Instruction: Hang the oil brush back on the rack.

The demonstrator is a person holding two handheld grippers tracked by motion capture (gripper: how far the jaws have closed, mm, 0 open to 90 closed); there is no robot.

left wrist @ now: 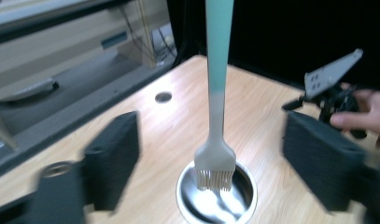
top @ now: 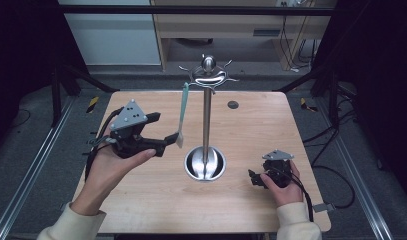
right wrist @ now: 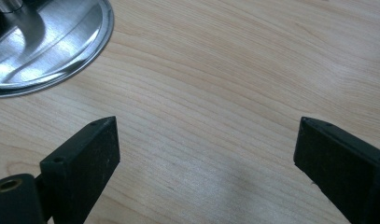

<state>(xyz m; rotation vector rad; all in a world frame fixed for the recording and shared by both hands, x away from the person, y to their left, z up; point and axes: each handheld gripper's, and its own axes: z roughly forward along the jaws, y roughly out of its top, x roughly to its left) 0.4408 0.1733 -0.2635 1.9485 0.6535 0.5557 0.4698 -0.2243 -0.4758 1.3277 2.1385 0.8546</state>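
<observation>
A basting brush with a teal handle (top: 183, 107) hangs by its top from a hook of the metal stand (top: 207, 115), its pale bristle head just above the stand's round steel base (top: 191, 156). My left gripper (top: 166, 131) is held up beside the brush head. In the left gripper view its jaws stand wide apart on either side of the brush (left wrist: 219, 93) without touching it. My right gripper (top: 253, 179) rests low on the table at the right, open, with bare wood between its jaws (right wrist: 206, 135) and the steel base (right wrist: 52, 42) at the upper left.
The wooden table (top: 141, 200) has a small round hole (top: 233, 104) near its far edge. The stand's top carries several curved hooks (top: 226, 75). Dark frame bars and cables run along both sides of the table. The right gripper (left wrist: 327, 88) is seen across the table.
</observation>
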